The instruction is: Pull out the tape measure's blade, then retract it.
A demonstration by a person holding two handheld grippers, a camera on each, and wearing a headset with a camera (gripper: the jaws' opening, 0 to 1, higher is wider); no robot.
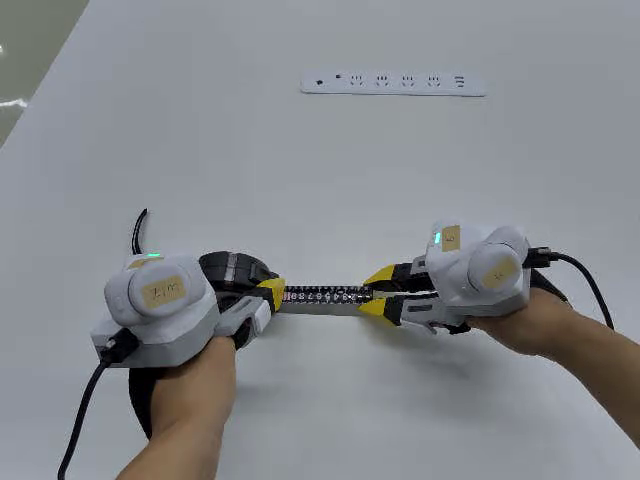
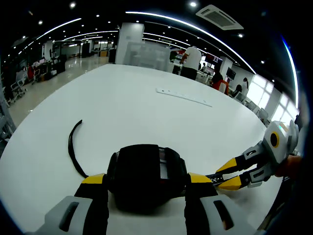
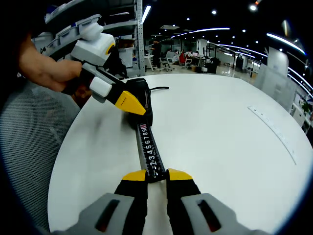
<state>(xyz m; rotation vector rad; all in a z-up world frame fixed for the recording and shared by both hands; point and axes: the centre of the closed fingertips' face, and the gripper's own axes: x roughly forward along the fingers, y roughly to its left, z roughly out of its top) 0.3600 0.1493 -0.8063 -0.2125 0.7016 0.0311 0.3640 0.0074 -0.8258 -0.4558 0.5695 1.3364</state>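
The head view looks steeply down on the white table (image 1: 320,170) from close above. The left gripper view sits low, just behind the tape measure case (image 2: 146,176), facing across the table. The right gripper view looks along the blade (image 3: 149,152) toward that case, which all three views share.

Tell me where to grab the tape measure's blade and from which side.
Take the blade at its free tip, coming end-on along its length from the side opposite the case. It is narrow and straight, so fingers close across its width, as the right gripper does.
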